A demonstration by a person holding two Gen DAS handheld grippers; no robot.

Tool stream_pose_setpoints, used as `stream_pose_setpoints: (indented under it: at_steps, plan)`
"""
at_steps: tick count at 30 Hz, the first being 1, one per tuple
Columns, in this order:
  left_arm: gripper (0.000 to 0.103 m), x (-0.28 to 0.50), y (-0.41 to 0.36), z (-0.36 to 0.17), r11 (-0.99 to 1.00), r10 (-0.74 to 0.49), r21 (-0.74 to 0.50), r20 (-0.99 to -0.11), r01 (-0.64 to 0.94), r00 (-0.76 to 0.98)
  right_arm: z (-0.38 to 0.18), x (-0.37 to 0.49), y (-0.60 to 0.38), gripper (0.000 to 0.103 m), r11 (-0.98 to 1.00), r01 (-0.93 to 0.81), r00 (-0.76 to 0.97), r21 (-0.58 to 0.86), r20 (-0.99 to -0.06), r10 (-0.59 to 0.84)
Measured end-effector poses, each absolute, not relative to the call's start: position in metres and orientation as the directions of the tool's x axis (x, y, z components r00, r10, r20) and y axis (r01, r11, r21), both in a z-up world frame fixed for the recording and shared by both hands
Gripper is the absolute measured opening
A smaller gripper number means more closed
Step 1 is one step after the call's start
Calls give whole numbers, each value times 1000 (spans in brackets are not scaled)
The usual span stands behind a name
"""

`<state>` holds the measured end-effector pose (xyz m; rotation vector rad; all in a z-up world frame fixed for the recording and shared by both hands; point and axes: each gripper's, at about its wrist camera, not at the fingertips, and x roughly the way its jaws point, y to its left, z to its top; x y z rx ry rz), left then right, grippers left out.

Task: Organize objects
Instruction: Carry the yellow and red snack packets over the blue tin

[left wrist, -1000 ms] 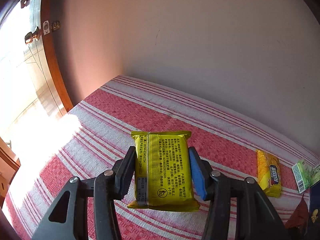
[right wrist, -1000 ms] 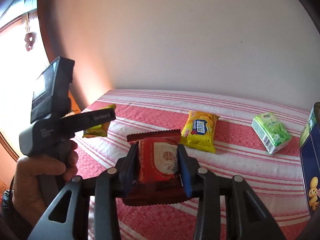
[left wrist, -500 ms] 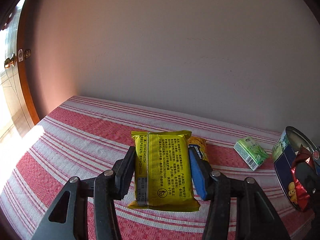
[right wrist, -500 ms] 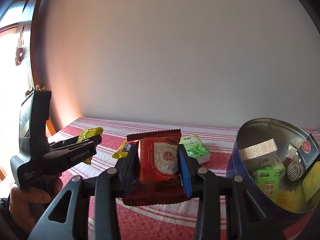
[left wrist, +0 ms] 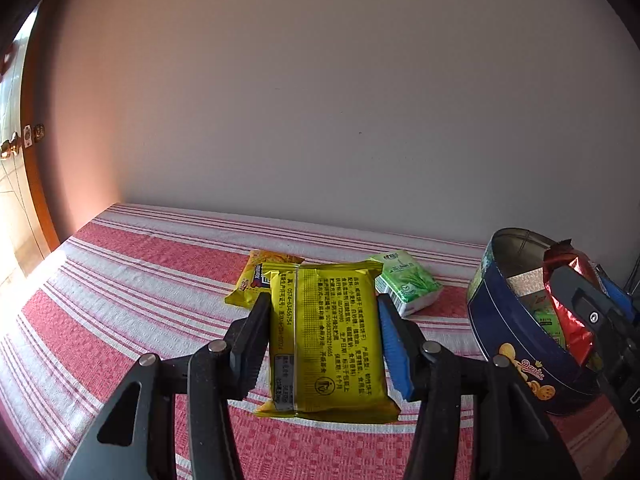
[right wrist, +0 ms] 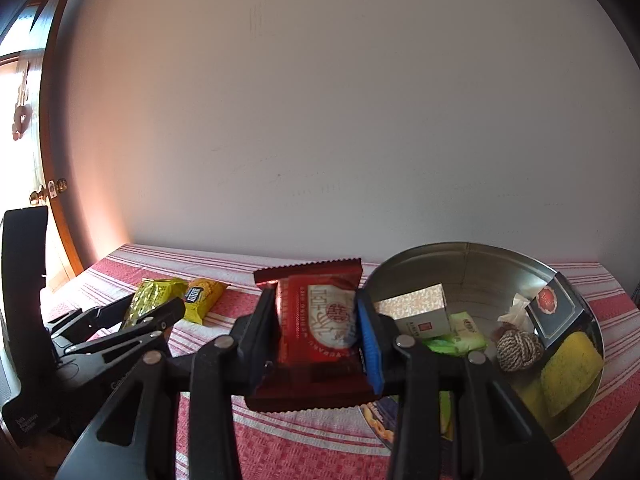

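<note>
The left gripper [left wrist: 322, 344] clamps the yellow packet [left wrist: 326, 340] above the striped cloth [left wrist: 120, 300]. The right gripper [right wrist: 316, 332], jaws narrower, pinches the red packet [right wrist: 316, 320] beside the round tin [right wrist: 460, 264], which sits at its three o'clock.

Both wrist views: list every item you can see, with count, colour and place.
Tin: 1, blue outside, metal inside, on the striped cloth at right.
Tin contents: boxes, green packs, a yellow pad, a twine ball.
Yellow packet: 1, between the left gripper's fingers.
Red packet: 1, between the right gripper's fingers, beside the tin.
Orange-yellow snack: 1, lying on the cloth.
Green tissue pack: 1, on the cloth.
Striped cloth: 1, red and white.
Left gripper: black.
Right gripper: black.
</note>
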<state>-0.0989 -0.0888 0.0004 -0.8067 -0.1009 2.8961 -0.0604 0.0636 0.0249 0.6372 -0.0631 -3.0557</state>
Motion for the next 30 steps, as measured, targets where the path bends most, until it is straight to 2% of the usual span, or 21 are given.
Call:
stream_pose_setpoints:
  at_steps: [20,30]
  plan:
    - [54,-91,58,22,-950,294,-51,-478,-308,-828,36,-51,203,39,-982,-190,-904,-15,-388,181]
    - [54,-109,99,13,-939,312,-41,-514,-340,-799,31,-56,245,39,-966,-249,-873,-64,-418,253]
